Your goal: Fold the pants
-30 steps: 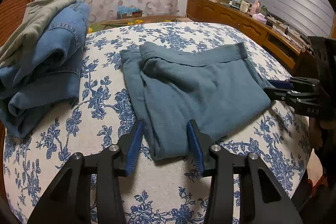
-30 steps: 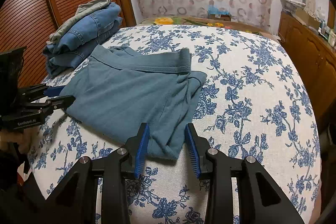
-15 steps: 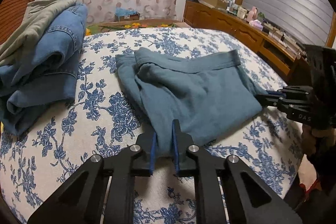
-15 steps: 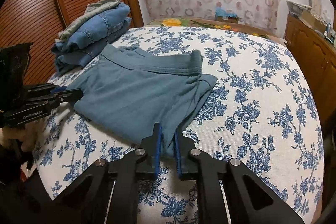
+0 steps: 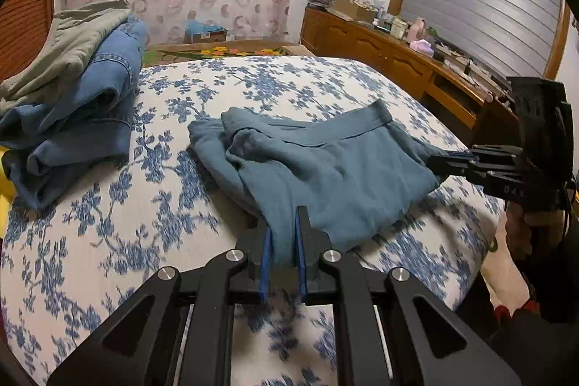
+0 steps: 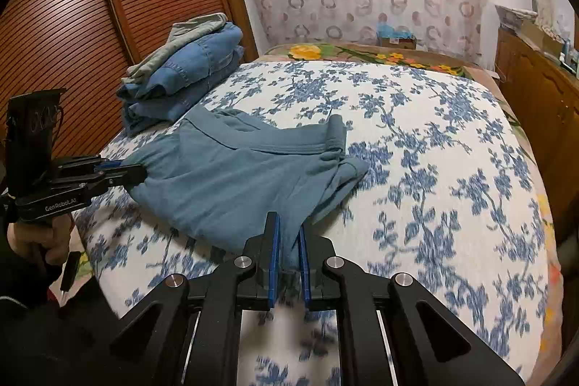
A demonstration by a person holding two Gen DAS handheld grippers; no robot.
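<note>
Left wrist view: left tongs [image 5: 283,243] clenched on the near edge of the teal pants [image 5: 325,169] lying folded on the floral bed [image 5: 108,241]; right wrist view: right tongs [image 6: 288,248] likewise clamp the pants' near corner beside stacked jeans [image 6: 188,71].

On the side of the left gripper [image 6: 135,173], seen at the left in the right wrist view, white letters read "GenRobot.AI". On the right gripper [image 5: 432,161], at the right in the left wrist view, pale digits read "045".
</note>
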